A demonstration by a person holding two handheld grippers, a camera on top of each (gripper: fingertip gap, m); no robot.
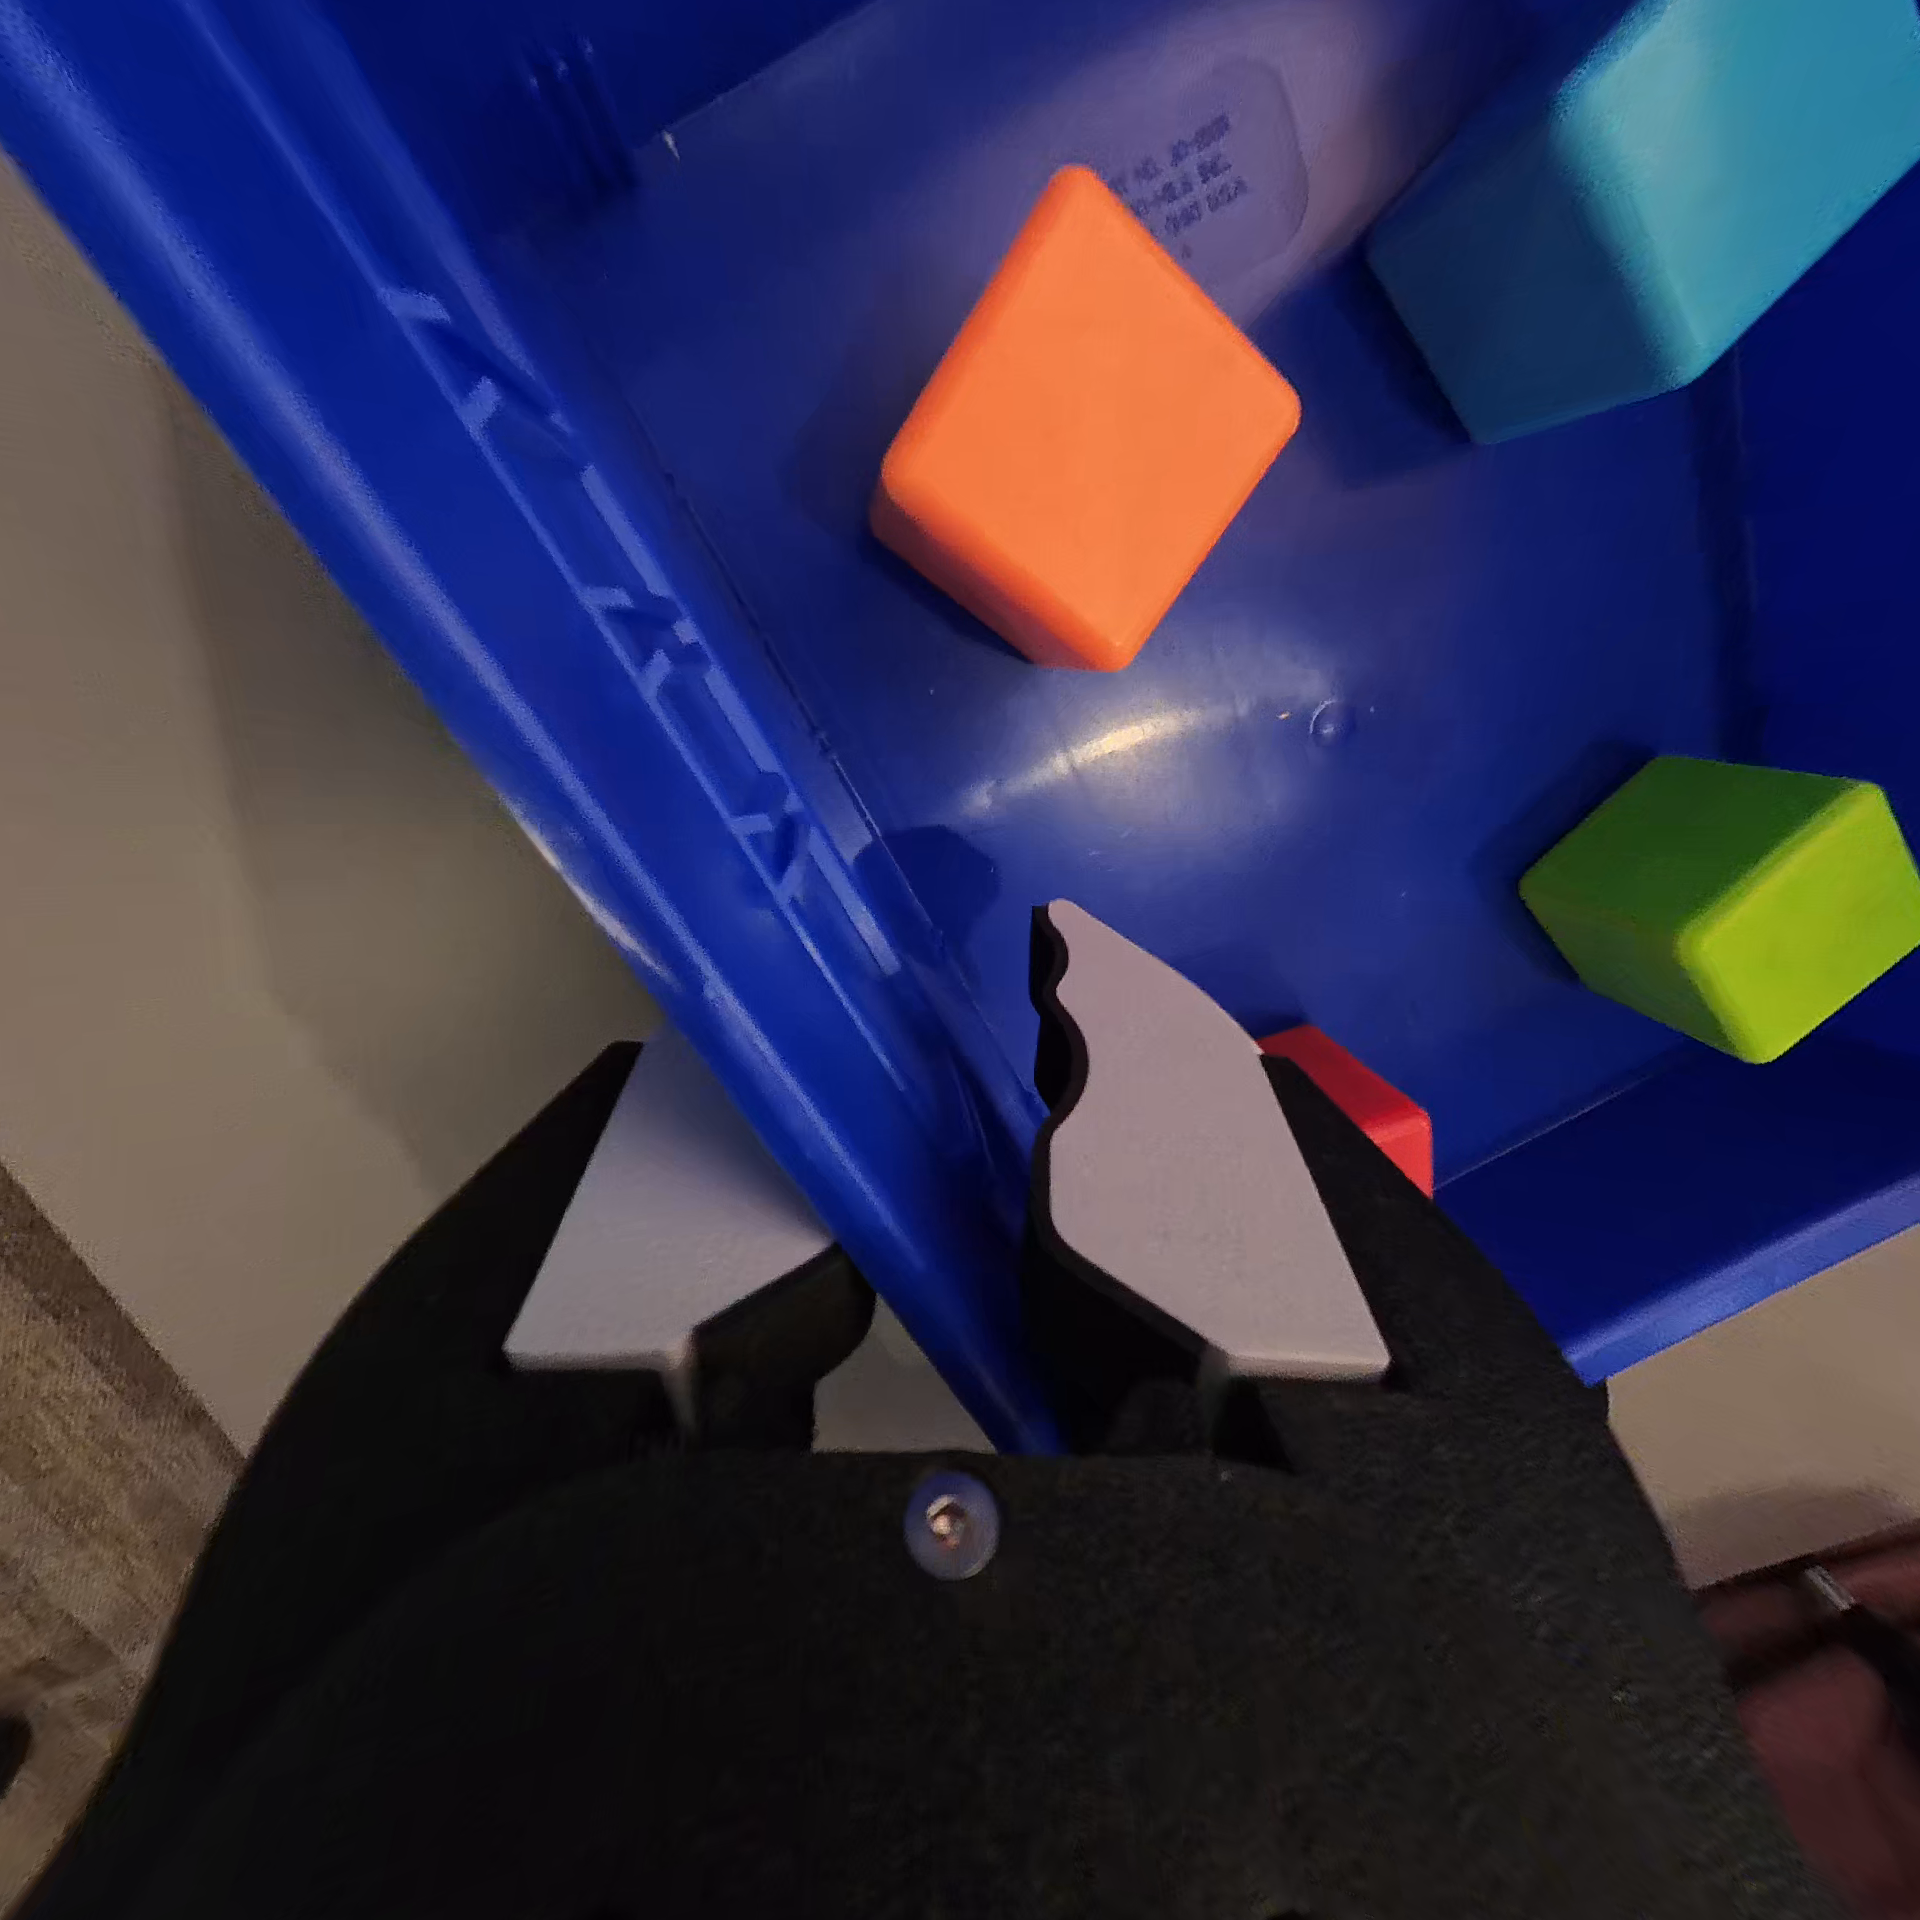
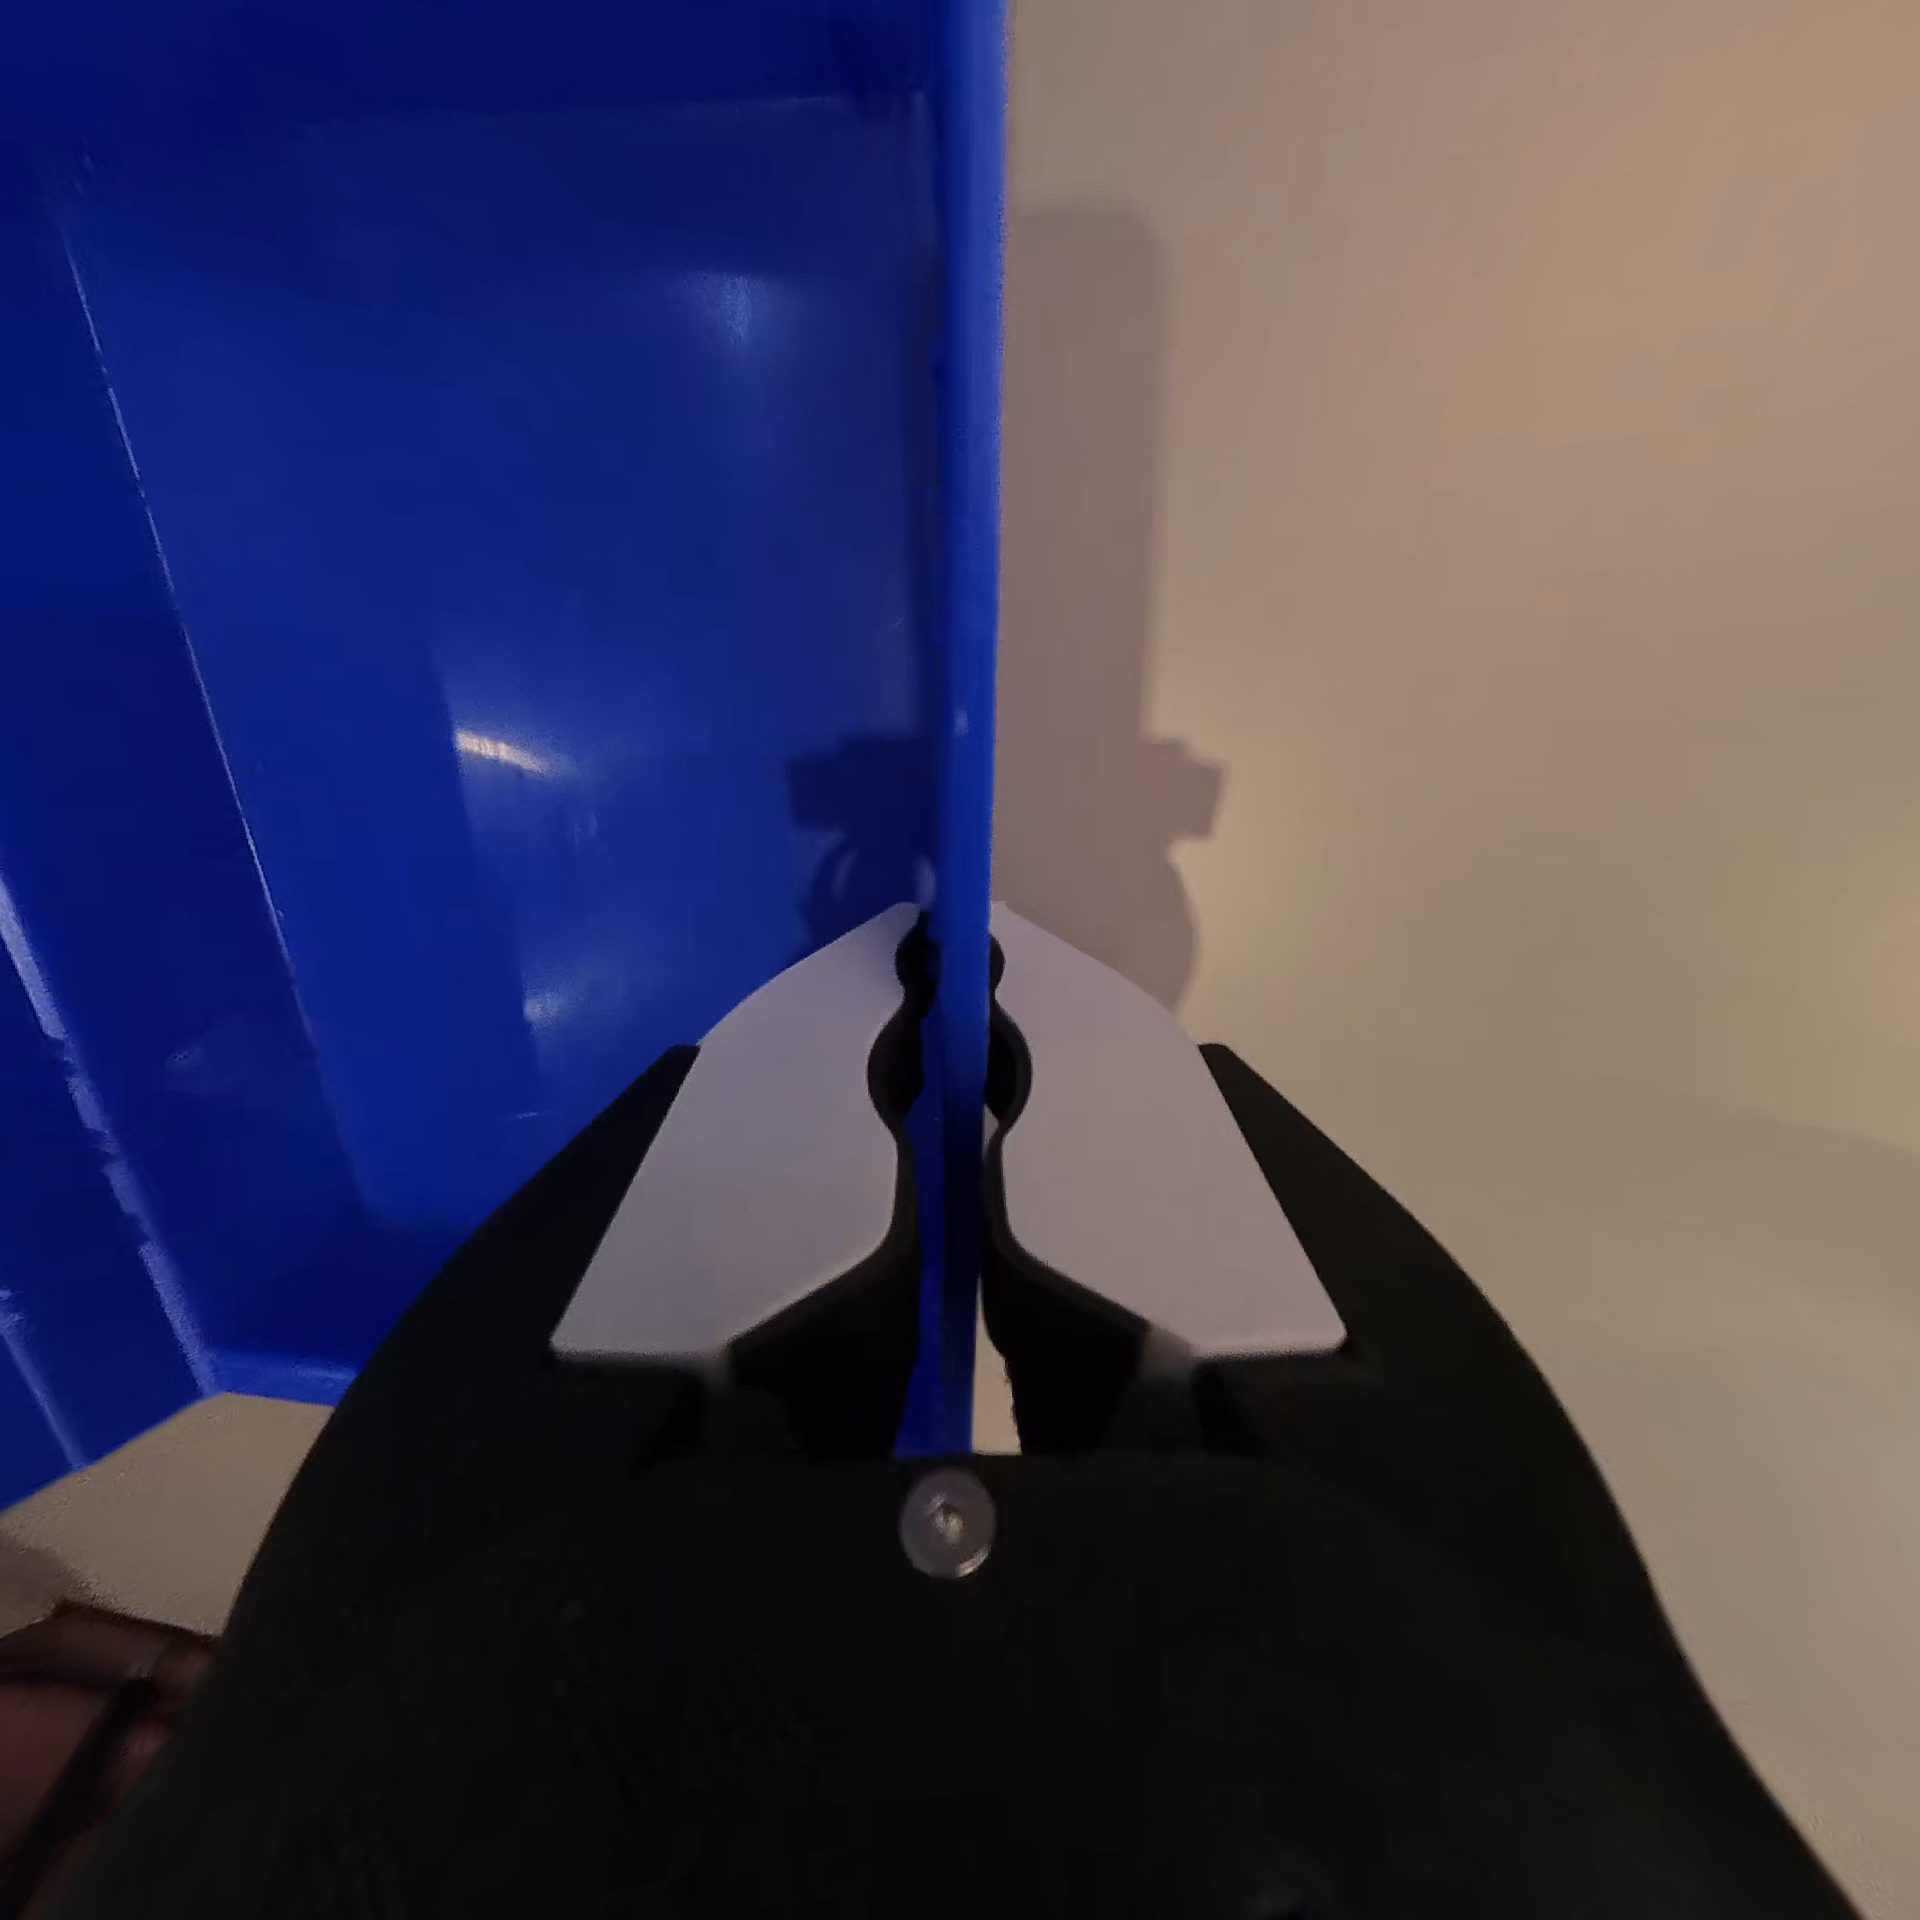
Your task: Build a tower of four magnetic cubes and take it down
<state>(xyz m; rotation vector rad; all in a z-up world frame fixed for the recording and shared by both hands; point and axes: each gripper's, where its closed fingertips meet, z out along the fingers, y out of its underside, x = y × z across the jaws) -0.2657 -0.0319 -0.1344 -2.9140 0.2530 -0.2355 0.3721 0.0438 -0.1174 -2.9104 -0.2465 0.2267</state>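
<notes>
Left wrist view: blue bin (image 1: 665, 665) sits on the pale surface (image 1: 208, 727), its side wall running diagonally through the left claw (image 1: 862, 1049), one finger outside and one inside, closed on that wall. Four cubes lie apart on the bin floor: light blue cube (image 1: 1662, 218) at the far corner, orange cube (image 1: 1081, 426) mid-floor, green cube (image 1: 1735, 894) by the right wall, red cube (image 1: 1351, 1091) at the near wall, half hidden. Right claw (image 2: 956, 914) clamps the bin's other wall edge-on.

Orange cube (image 1: 1086, 416), light-blue cube (image 1: 1652, 218), green cube (image 1: 1730, 899) and red cube (image 1: 1351, 1091) lie apart, unstacked
</notes>
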